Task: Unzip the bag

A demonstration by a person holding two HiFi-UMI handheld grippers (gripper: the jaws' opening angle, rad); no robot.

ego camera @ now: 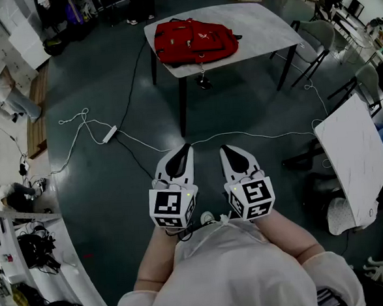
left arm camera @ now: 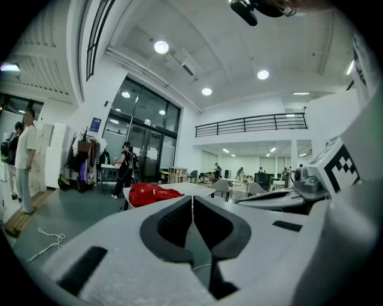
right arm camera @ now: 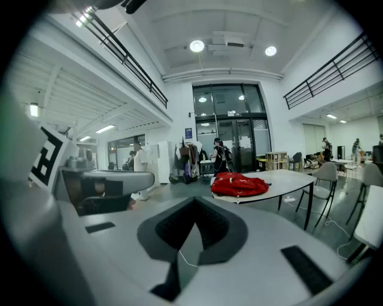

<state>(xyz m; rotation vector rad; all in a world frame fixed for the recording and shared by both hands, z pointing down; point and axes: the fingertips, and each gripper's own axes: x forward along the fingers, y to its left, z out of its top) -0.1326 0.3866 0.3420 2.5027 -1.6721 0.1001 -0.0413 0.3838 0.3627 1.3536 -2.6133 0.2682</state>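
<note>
The dark grey floor (ego camera: 115,187) takes up most of the room, and the person stands on it well back from the pale table (ego camera: 261,26). A second white tabletop (ego camera: 351,151) sits off to the person's right. The red bag (ego camera: 195,41) lies flat on the near left part of the pale table, a strap hanging over the near edge. From here I can't make out its zip or anything inside it.

Both forearms are tucked in close to the body, elbows bent, with the two tools held side by side at waist height and aimed out toward the table. The left gripper (ego camera: 186,147) has its jaws pressed together with nothing between them. The right gripper (ego camera: 224,148) is the same, tips meeting and empty. Both are well apart from the bag, and they sit just beside each other without touching.

A thin white cable (ego camera: 243,136) snakes across the floor between the person and the table, and a small power strip (ego camera: 110,134) lies further left.
</note>
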